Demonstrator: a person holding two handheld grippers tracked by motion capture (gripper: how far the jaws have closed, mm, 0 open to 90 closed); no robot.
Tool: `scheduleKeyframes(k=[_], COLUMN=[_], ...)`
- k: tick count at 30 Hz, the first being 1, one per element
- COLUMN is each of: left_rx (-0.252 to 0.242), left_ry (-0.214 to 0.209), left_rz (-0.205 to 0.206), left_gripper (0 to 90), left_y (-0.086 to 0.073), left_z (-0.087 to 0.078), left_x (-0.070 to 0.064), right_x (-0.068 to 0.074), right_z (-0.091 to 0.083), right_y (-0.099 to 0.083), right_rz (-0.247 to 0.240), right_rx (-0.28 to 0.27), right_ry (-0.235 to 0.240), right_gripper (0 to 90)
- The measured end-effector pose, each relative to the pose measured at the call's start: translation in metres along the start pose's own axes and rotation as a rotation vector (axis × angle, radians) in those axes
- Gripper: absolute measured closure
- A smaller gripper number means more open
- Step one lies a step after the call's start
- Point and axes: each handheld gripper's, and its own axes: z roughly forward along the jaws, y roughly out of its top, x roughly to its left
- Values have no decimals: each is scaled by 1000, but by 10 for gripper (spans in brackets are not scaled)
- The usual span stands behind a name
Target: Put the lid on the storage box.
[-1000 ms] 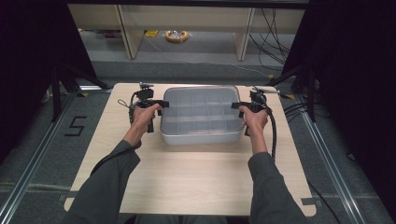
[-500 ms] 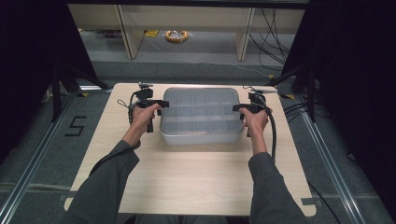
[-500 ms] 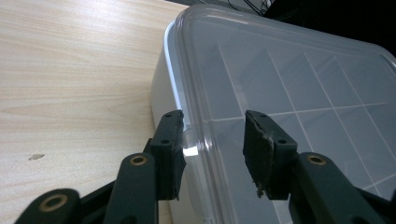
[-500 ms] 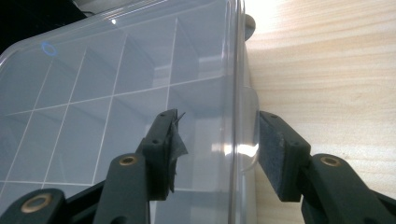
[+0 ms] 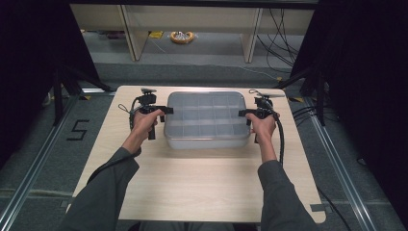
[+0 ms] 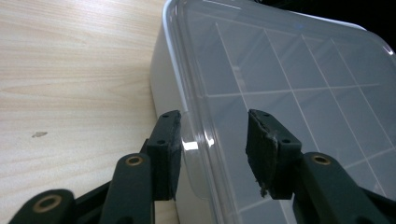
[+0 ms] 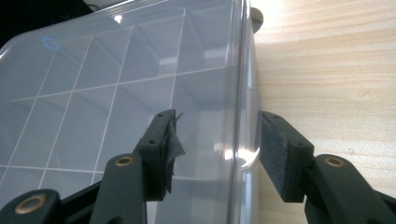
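A clear plastic compartment box [image 5: 207, 120] with its lid on sits at the far middle of the wooden table [image 5: 202, 183]. My left gripper [image 5: 166, 110] is at the box's left edge. It is open, its jaws straddling the lid rim [image 6: 196, 140], one outside the wall and one over the lid. My right gripper [image 5: 243, 114] is at the box's right edge, also open, with the rim [image 7: 243, 140] between its jaws. White dividers show through the lid [image 7: 116, 93]. Each gripper is held by a hand.
Bare wood lies in front of the box toward the person. Beyond the table's far edge stand shelf legs [image 5: 130, 33], floor cables [image 5: 284, 29] and a yellow object [image 5: 182, 36]. Black curtains hang on both sides.
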Motion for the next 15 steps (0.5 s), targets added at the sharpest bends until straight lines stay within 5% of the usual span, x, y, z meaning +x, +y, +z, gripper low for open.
scheduleKeyframes(k=[4,6,9,10,11,12,14,15], left_rx=[-8,-8,-16,-14,-16,-12,-9,-14], left_ry=[-1,10,8,11,17,25,23,21], left_rz=[-2,0,-11,-9,12,25,25,21], left_gripper=[543,540,539,525,525,505,507,507], left_y=[-2,0,1,1,1,0,0,0], left_z=[2,5,7,8,8,8,7,8], left_x=[-1,1,1,0,-1,-3,-3,-2], right_x=[2,0,-2,1,1,-2,-3,0], right_z=[2,3,5,5,5,7,7,7], right_y=[-1,0,2,2,2,2,3,3], right_rz=[31,-13,-8,44,44,-7,-8,37], right_rx=[-21,-41,-47,-39,-39,-59,-64,-60], right_ry=[-22,-7,13,11,11,-3,1,14], right_gripper=[495,490,492,491,491,491,492,493])
